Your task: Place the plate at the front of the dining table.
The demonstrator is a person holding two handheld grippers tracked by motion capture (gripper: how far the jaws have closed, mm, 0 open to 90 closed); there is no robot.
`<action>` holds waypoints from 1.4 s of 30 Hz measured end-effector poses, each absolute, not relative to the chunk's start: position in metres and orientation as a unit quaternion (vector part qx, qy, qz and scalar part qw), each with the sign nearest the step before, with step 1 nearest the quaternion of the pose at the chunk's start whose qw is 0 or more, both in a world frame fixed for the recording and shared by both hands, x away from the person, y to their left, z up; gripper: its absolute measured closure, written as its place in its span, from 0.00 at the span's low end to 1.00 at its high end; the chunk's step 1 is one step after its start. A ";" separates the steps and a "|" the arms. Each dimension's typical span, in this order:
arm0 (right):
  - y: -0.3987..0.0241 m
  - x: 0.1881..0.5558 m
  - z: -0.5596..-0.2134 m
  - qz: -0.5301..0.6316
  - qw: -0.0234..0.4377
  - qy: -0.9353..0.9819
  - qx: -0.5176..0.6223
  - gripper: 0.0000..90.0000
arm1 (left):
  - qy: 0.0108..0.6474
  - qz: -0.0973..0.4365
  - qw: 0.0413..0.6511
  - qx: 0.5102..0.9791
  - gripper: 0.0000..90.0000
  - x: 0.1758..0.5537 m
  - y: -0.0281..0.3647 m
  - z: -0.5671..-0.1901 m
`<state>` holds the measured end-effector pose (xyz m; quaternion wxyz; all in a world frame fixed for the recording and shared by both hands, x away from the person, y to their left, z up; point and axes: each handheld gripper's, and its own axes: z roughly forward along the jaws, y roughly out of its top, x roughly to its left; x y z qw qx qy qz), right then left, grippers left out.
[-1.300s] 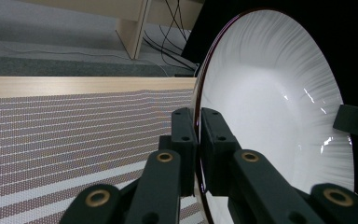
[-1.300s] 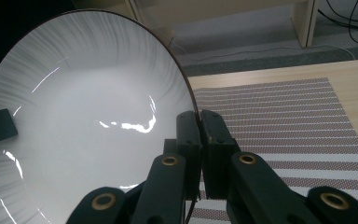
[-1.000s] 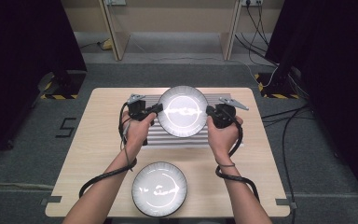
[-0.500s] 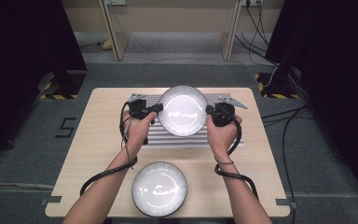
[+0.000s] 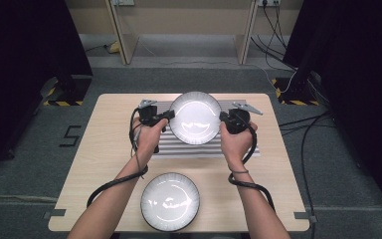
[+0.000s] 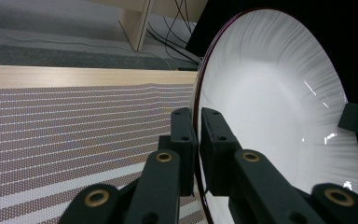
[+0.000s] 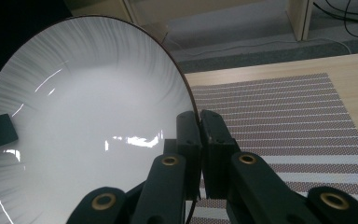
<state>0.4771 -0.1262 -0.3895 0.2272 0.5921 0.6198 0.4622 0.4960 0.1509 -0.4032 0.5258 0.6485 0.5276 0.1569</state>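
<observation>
Grey carpet floor (image 5: 40, 164), pale wooden table (image 5: 104, 169), wooden desk legs (image 5: 122, 37), black curtains (image 5: 25, 45), floor cables (image 5: 308, 134)

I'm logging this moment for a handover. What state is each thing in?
Held plate: tilted up over the mat, gripped at both edges.
Left tool: shut on the held plate's rim.
Right tool: shut on the opposite rim.
Second plate: flat on the table, untouched.
Striped placemat: flat on the table.

- Left gripper (image 5: 168, 115) and right gripper (image 5: 222, 117): black bodies, grey three-cornered top plates
- Black fingers (image 6: 216, 140), brass-coloured screws
- Black cables trailing; forearms bare of sleeves
</observation>
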 end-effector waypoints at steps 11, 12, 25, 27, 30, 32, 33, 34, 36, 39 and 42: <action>-0.125 0.480 -0.395 0.456 0.225 0.623 0.594 0.97 | 0.532 0.155 0.519 0.651 0.93 0.499 0.152 -0.409; -0.125 0.481 -0.396 0.457 0.224 0.622 0.595 0.97 | 0.532 0.156 0.519 0.651 0.93 0.499 0.152 -0.409; -0.122 0.482 -0.401 0.451 0.224 0.626 0.595 0.97 | 0.537 0.154 0.514 0.651 0.93 0.500 0.153 -0.416; -0.122 0.482 -0.401 0.450 0.224 0.627 0.595 0.97 | 0.539 0.153 0.512 0.651 0.93 0.500 0.153 -0.417; -0.121 0.483 -0.402 0.448 0.223 0.628 0.596 0.97 | 0.541 0.151 0.511 0.651 0.93 0.501 0.153 -0.418; -0.121 0.483 -0.402 0.447 0.222 0.629 0.595 0.97 | 0.540 0.152 0.510 0.652 0.93 0.501 0.153 -0.419; -0.121 0.484 -0.403 0.446 0.222 0.630 0.596 0.97 | 0.541 0.152 0.510 0.651 0.93 0.501 0.153 -0.419; -0.121 0.484 -0.403 0.447 0.221 0.629 0.597 0.97 | 0.541 0.152 0.510 0.652 0.93 0.501 0.153 -0.419; -0.121 0.485 -0.404 0.446 0.221 0.630 0.596 0.97 | 0.542 0.151 0.509 0.652 0.93 0.502 0.154 -0.420; -0.120 0.485 -0.404 0.445 0.221 0.631 0.595 0.97 | 0.544 0.150 0.508 0.651 0.93 0.502 0.155 -0.421; -0.119 0.486 -0.405 0.444 0.220 0.632 0.596 0.97 | 0.546 0.150 0.507 0.650 0.93 0.503 0.155 -0.422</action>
